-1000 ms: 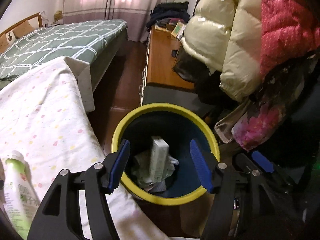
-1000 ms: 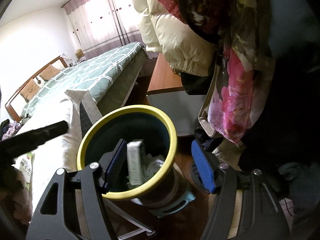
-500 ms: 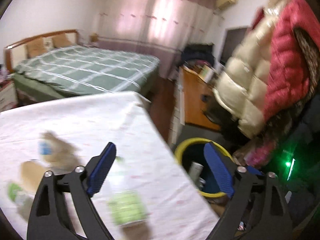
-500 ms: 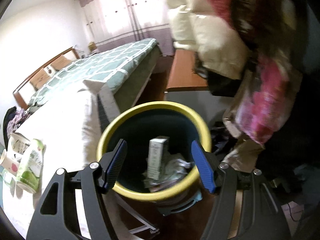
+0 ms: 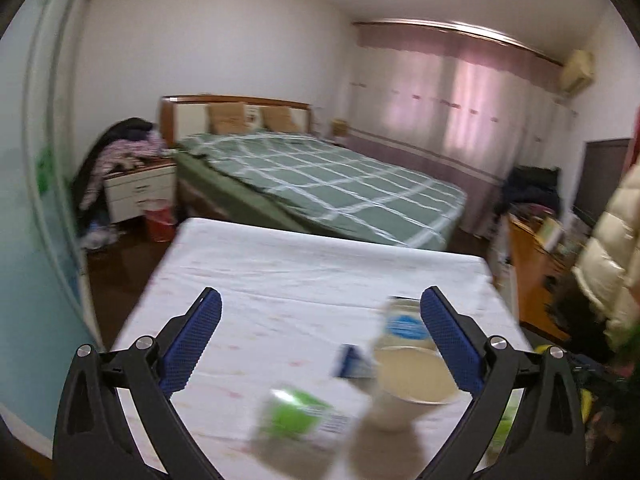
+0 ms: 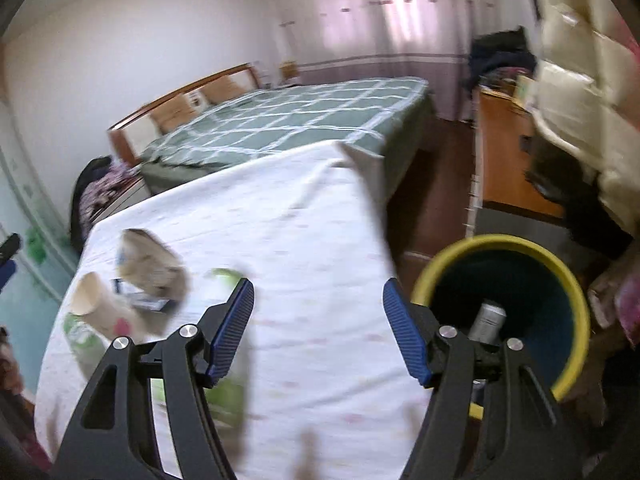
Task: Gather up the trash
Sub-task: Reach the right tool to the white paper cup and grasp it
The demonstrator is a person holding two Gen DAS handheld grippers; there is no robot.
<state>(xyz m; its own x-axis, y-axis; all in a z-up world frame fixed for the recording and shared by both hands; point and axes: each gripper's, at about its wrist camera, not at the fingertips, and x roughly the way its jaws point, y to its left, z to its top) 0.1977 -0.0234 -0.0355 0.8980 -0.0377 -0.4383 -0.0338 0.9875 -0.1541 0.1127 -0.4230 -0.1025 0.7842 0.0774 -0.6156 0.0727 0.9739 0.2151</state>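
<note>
My left gripper is open and empty above the white-clothed table. Blurred trash lies close in front of it: a paper cup, a green-labelled carton and a blue-labelled wrapper. My right gripper is open and empty over the table's right part. The yellow-rimmed bin stands to its right, with a box inside. In the right wrist view a paper cup, a crumpled bag and a green bottle lie on the left of the table.
A bed with a green checked cover stands beyond the table. A wooden cabinet and hanging coats are on the right by the bin. A nightstand with clothes is at far left.
Both grippers have swung left, away from the bin and over the table. The left view no longer shows the bin's inside; the table trash is now close in front of it.
</note>
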